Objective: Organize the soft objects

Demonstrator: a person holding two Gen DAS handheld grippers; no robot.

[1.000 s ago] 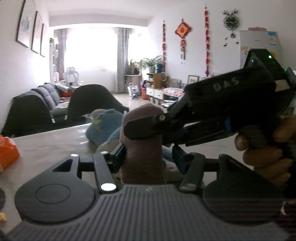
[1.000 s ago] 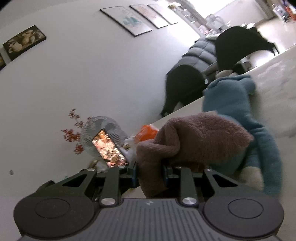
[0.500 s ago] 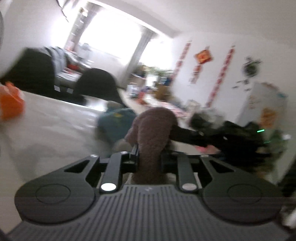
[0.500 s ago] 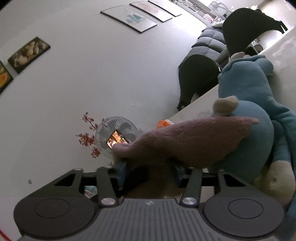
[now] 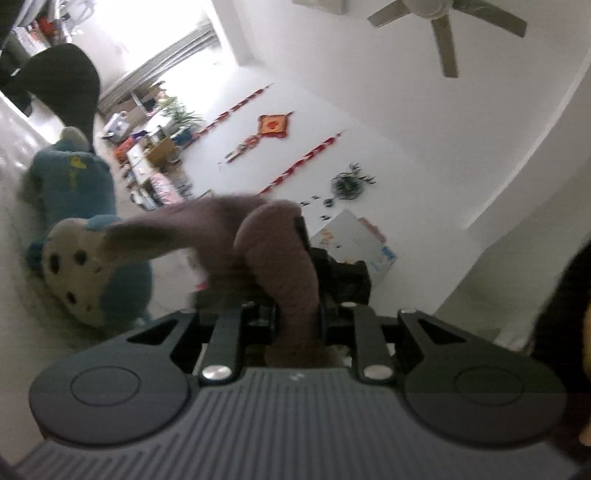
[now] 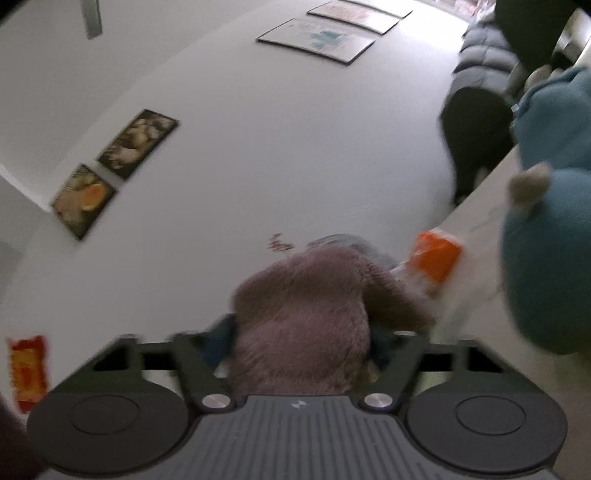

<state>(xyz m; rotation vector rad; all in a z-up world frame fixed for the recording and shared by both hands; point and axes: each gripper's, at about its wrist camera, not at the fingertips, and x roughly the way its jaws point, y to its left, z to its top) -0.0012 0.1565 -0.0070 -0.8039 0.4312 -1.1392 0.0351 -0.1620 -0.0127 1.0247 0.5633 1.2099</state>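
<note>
My left gripper (image 5: 297, 317) is shut on a brown plush piece (image 5: 277, 251) that bends over and stretches left. Just behind it shows the dark body of the right gripper (image 5: 340, 273). A blue plush toy (image 5: 70, 181) with a cream spotted face lies on the pale table (image 5: 14, 236) at the left. In the right wrist view, my right gripper (image 6: 301, 343) stands open, its fingers spread wide, with the brown plush (image 6: 303, 302) lying loosely between them. The blue toy (image 6: 546, 258) fills the right edge.
An orange packet (image 6: 436, 254) lies on the table (image 6: 476, 221) beyond the plush. A black chair (image 5: 70, 85) and a dark sofa (image 6: 484, 59) stand past the table. A red packet (image 6: 27, 369) shows at far left. A ceiling fan (image 5: 447, 22) hangs overhead.
The left gripper went from open around the brown plush to shut on it. The right gripper, shut on it a second ago, has opened. Both views have tilted upward and rolled.
</note>
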